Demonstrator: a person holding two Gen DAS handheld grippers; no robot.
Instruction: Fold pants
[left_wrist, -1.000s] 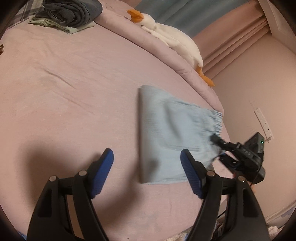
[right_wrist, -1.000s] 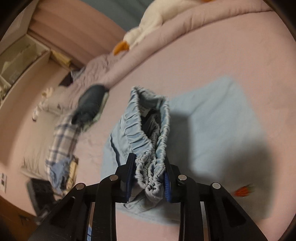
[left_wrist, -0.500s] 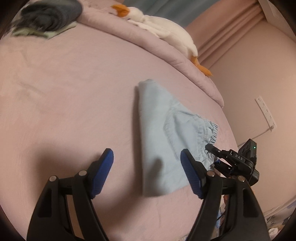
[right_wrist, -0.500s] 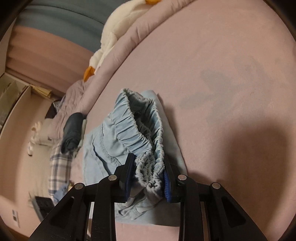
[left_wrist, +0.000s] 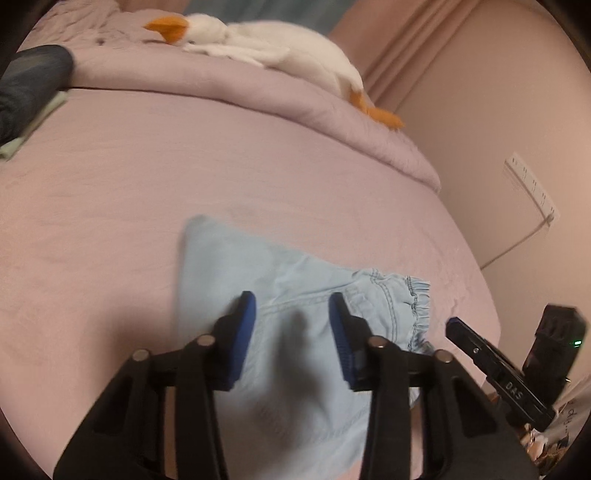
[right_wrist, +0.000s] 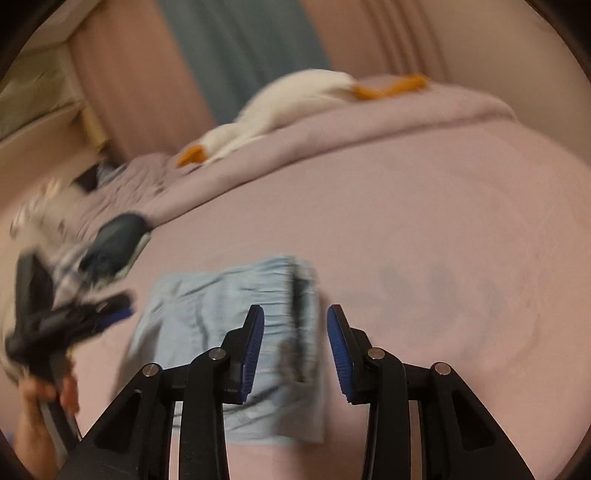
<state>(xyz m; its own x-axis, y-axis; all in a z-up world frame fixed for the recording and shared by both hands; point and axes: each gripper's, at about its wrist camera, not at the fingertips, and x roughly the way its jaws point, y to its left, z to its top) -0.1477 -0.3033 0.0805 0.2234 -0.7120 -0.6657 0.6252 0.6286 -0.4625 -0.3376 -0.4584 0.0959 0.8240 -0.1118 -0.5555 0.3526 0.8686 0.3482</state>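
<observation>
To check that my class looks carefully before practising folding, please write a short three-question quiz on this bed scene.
1. True or false: the pants lie on the floor.
2. What lies on the rolled duvet? A plush goose; B book; C lamp.
3. Missing word: the pants are light ____.
Key: 1 false, they lie on the bed; 2 A; 3 blue.
</observation>
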